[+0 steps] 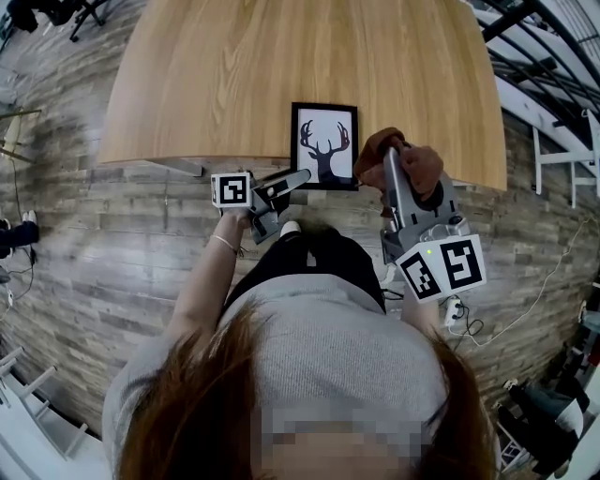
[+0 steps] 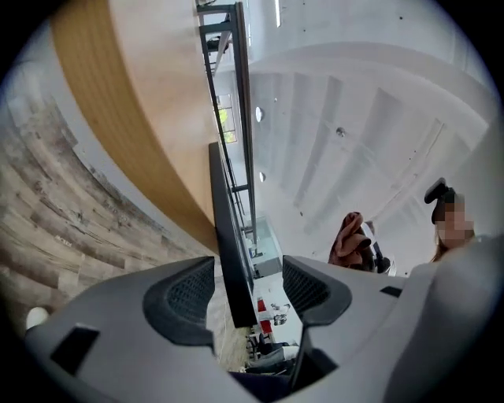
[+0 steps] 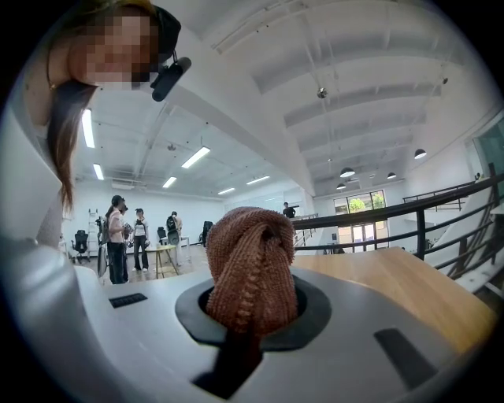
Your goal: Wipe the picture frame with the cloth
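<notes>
- Fingers of the left gripper stand wide apart; the dark edge of the picture frame runs up between the two mesh pads, and neither pad presses on it
- Just right of that gripper in the head view, the picture frame sits at the near edge of the table, black-bordered, with a stag's head and antlers on a white ground
- Right of the frame, the right gripper is clamped on the cloth; its own view shows the jaws closed on a bunched, rust-brown knitted wad that bulges above them
- Light wood makes up the table top, smooth and bare apart from the frame; its far part shows beyond the right gripper's jaws
- Grey-brown planks cover the floor, with a wheeled chair base at the far left and white rails at the far right
- Seen from the right gripper, the room is a large white hall: several people stand by a small table at the left, strip lights hang on the ceiling, and a black railing crosses in front of windows at the right
</notes>
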